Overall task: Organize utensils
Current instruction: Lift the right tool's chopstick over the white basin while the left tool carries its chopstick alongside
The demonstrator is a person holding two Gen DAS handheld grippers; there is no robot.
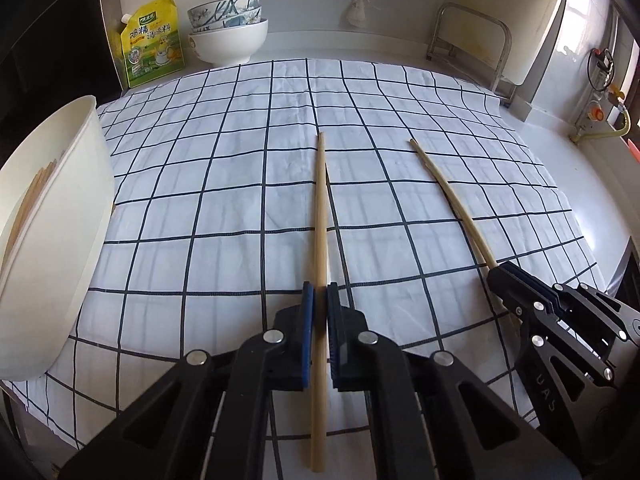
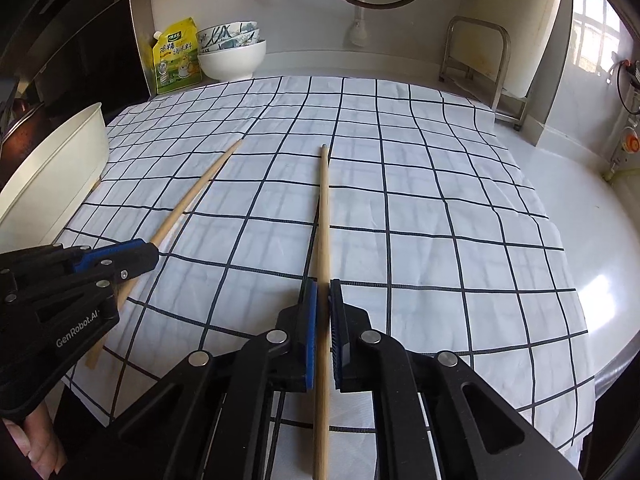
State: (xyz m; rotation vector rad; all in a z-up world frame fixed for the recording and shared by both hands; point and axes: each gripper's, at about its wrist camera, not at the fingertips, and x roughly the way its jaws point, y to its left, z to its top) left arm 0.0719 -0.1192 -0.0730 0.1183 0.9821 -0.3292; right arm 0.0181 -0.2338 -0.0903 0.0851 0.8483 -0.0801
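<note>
Between both pairs of fingers: left gripper [image 1: 320,300] clamps left chopstick [image 1: 320,208], right gripper [image 2: 323,300] clamps right chopstick [image 2: 325,208] | done: some chopsticks in white container [image 1: 80,200] | left: binning these two.

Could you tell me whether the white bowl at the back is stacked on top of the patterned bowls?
No, the patterned bowls sit nested inside the white bowl, which rests underneath them beside the yellow seasoning pouch.

White container [image 1: 60,216] cut by left edge, its sticks [image 1: 34,196] blurred; pouch [image 1: 154,42] print unreadable.
</note>
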